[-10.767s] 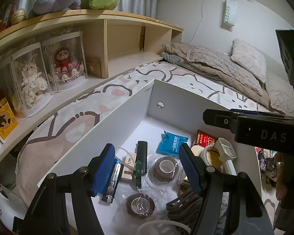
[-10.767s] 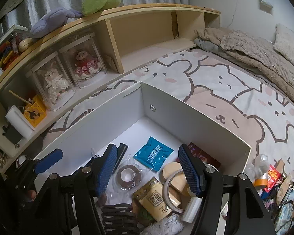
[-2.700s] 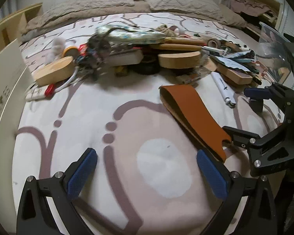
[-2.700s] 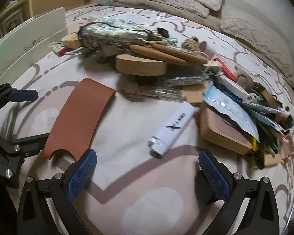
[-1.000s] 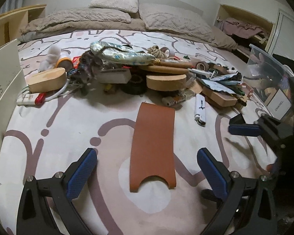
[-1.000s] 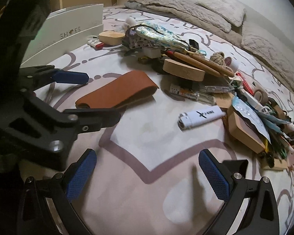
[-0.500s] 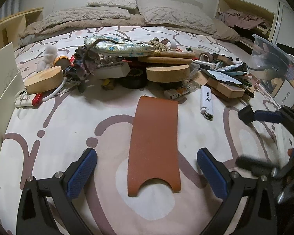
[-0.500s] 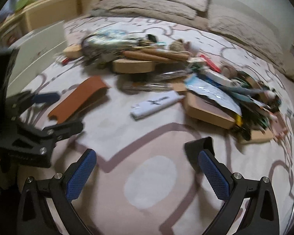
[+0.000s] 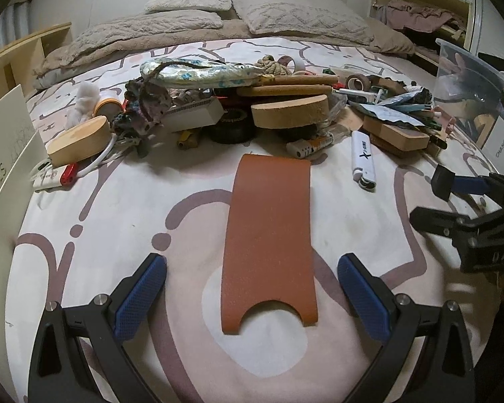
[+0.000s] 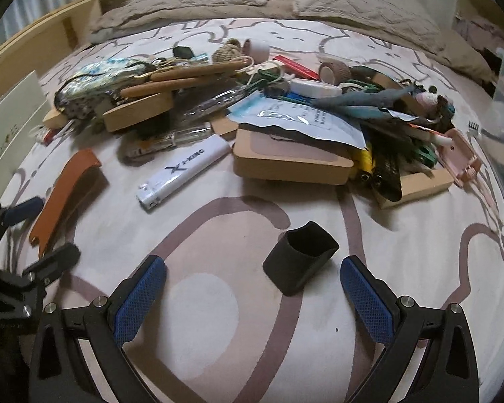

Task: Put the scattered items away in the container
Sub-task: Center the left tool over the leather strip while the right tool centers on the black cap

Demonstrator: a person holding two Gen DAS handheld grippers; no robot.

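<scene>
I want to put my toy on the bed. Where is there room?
Room: the bare bedspread near the right gripper, between the white lighter and the black sleeve. Also left of the brown leather piece. Crowded: the pile farther back.

Right tool (image 10: 252, 297) now frames black cap (image 10: 300, 258) (lying sideways).

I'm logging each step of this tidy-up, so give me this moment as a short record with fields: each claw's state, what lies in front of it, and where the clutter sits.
left claw: open, holding nothing
ahead of left claw: brown leather sleeve, flat on the bedspread, between the jaws' line
right claw: open, holding nothing
ahead of right claw: black sleeve, lying on its side, mouth open
white lighter: apart from both claws, near the pile
clutter pile: heaped further up the bed
</scene>
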